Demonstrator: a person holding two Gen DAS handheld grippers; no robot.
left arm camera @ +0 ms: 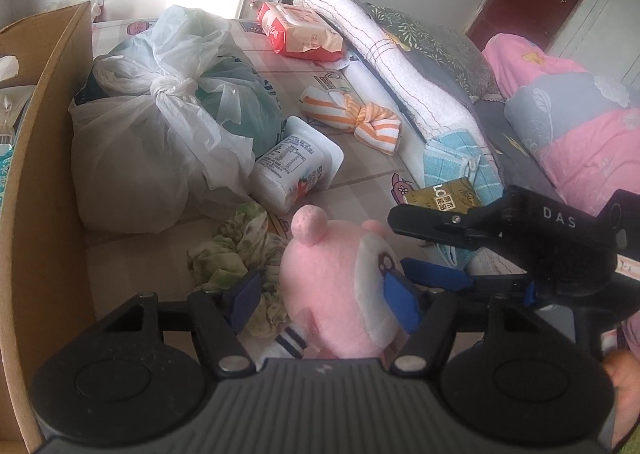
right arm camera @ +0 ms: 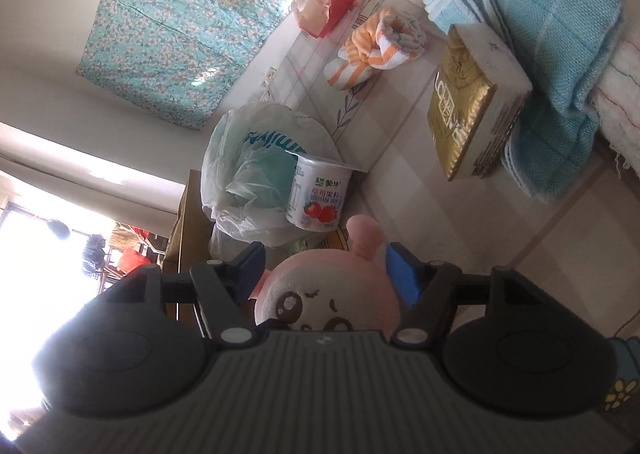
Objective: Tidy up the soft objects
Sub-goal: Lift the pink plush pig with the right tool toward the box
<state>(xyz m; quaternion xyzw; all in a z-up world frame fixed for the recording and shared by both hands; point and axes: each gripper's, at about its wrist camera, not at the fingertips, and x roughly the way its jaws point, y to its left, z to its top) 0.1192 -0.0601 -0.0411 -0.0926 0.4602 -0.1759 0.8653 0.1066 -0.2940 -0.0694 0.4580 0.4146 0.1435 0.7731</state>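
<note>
Left wrist view: the left gripper point(left arm camera: 324, 296) has its jaws around the pink plush toy point(left arm camera: 340, 290), pads touching its sides. The right gripper point(right arm camera: 332, 278) likewise pinches the toy's head. Toy sits near the front edge of the mat point(left arm camera: 360, 170), beside a green cloth point(left arm camera: 240, 250) and yogurt cup point(left arm camera: 292, 166).

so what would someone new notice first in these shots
The pink plush toy sits between the fingers of both grippers, left and right. Behind it a knotted white plastic bag bulges beside a cardboard box, with an orange striped towel further back.
</note>
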